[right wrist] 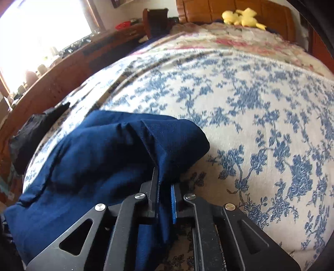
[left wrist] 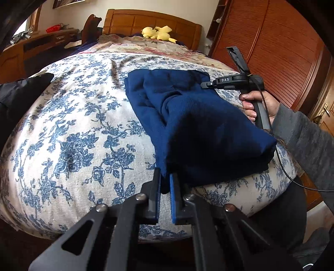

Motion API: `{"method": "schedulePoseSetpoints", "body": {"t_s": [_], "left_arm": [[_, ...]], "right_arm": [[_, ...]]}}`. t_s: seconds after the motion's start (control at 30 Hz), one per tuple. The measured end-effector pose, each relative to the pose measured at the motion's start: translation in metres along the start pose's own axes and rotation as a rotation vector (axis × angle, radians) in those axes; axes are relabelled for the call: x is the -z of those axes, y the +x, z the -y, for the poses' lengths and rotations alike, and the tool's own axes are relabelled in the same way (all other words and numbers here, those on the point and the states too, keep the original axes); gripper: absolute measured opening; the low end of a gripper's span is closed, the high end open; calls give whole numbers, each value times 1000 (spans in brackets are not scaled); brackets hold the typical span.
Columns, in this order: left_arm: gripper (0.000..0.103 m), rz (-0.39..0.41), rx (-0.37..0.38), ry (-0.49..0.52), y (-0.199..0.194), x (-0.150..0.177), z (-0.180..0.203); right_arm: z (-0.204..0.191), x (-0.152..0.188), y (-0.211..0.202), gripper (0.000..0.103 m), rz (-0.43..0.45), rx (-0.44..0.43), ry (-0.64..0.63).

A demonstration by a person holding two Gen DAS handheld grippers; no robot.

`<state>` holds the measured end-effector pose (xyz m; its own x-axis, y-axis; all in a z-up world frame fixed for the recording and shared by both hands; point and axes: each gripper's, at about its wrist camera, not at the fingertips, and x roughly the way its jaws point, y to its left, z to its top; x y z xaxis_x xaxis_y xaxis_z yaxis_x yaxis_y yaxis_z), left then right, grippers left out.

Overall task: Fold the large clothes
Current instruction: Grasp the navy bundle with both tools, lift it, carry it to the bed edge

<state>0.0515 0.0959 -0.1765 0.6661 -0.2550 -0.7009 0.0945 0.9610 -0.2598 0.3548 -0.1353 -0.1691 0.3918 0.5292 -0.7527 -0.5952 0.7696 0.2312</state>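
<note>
Navy garment (left wrist: 198, 125) (half-folded) lies on bed (left wrist: 73, 125), pinched by both tools (left wrist: 165, 183) (right wrist: 165, 181).

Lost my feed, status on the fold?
Both grippers, left and right, shut on navy garment. Garment bunched, partly folded on floral bedspread. Nothing blocking.

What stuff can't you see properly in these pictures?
- Garment type: the blue cloth is bunched in both views, so sleeves or legs stay hidden.
- Black item: cut off by the left wrist view's edge, dim in the right.
- Yellow plush toy: small and blurred.
- Desk clutter: washed out by window glare.
</note>
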Motion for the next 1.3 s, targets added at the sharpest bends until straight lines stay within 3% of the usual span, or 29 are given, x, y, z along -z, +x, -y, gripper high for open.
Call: {"method": "schedulePoseSetpoints", "body": {"t_s": [0.2, 0.4, 0.57, 0.63, 0.87, 0.97, 1.1, 1.23, 1.3], "left_arm": [[2, 107, 21, -2, -32, -10, -5], [2, 246, -22, -42, -83, -34, -53], [2, 328, -169, -38, -144, -56, -114], [2, 357, -268, -45, -175, -65, -146], [2, 368, -534, -125, -246, -66, -247], [2, 334, -619, -171, -251, -55, -286], [2, 312, -637, -249, -243, -38, -322], [2, 296, -713, -252, -236, -29, -321], [2, 312, -715, -241, -242, -28, -310]], "right_arm": [[-53, -25, -42, 4, 123, 32, -103], [-129, -65, -64, 3, 206, 37, -205], [-221, -114, -54, 3, 260, -10, -293], [-263, -135, -41, 3, 269, -30, -330], [-434, -185, 26, 2, 279, -122, -457], [-476, -187, 63, 3, 239, -104, -468], [-503, -173, 113, 3, 108, -90, -454], [-506, -147, 116, 15, 83, -124, -497], [-502, -137, 109, 16, 74, -147, -507]]}}
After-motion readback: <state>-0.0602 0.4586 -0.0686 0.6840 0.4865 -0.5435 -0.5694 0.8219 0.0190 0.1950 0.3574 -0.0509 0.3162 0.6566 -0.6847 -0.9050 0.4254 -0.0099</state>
